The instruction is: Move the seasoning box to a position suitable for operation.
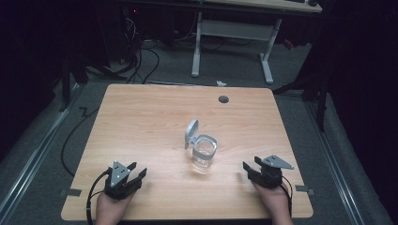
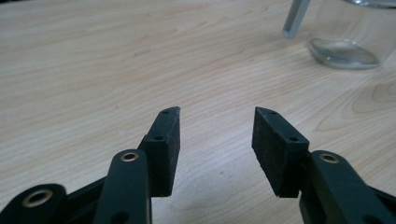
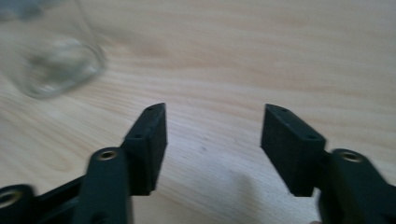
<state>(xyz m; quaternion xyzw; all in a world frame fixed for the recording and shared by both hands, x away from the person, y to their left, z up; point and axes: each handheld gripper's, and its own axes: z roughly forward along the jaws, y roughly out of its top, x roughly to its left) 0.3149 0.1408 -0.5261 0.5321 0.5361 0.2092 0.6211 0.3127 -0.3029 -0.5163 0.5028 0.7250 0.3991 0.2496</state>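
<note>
While empty-jawed, both grippers beside glass jar (image 1: 204, 153).

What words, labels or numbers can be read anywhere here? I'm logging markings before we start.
None: the glass jar, its open lid, the wooden table and both grippers, left and right, show no readable text.

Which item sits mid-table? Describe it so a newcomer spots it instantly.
On the light wooden table, look near the middle, between and beyond the two hand-held grippers. There stands a clear glass jar, its grey hinged lid flipped open on the left: the table's one transparent object.
</note>
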